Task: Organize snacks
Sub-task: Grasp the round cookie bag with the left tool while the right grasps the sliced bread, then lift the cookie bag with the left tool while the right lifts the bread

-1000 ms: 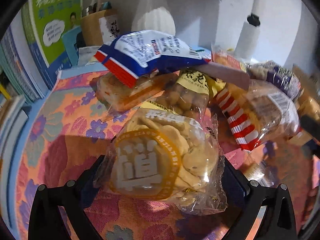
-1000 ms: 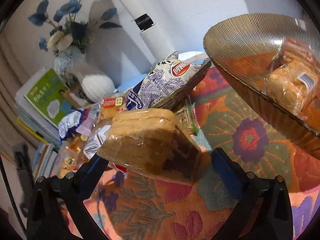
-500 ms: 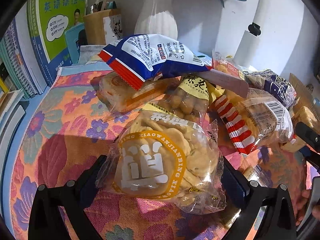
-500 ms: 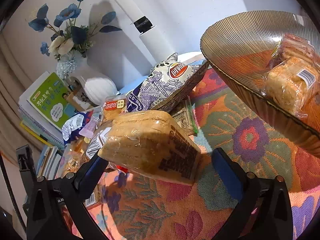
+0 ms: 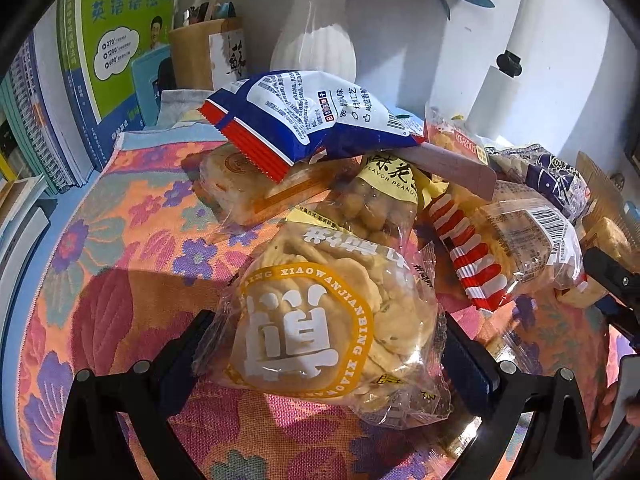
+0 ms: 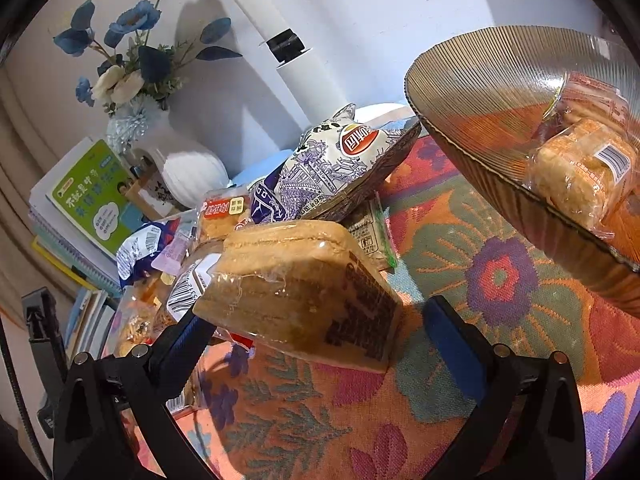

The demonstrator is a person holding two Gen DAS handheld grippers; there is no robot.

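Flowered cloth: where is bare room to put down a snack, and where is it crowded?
Free: the cloth between the books and the held cracker bag; also between the wrapped cake and the glass bowl. Crowded: the snack pile behind.

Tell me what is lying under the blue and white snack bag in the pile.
The blue and white snack bag rests on a clear-wrapped pastry and a yellow peanut pack. Their upper ends are covered by it, so anything deeper beneath cannot be seen.
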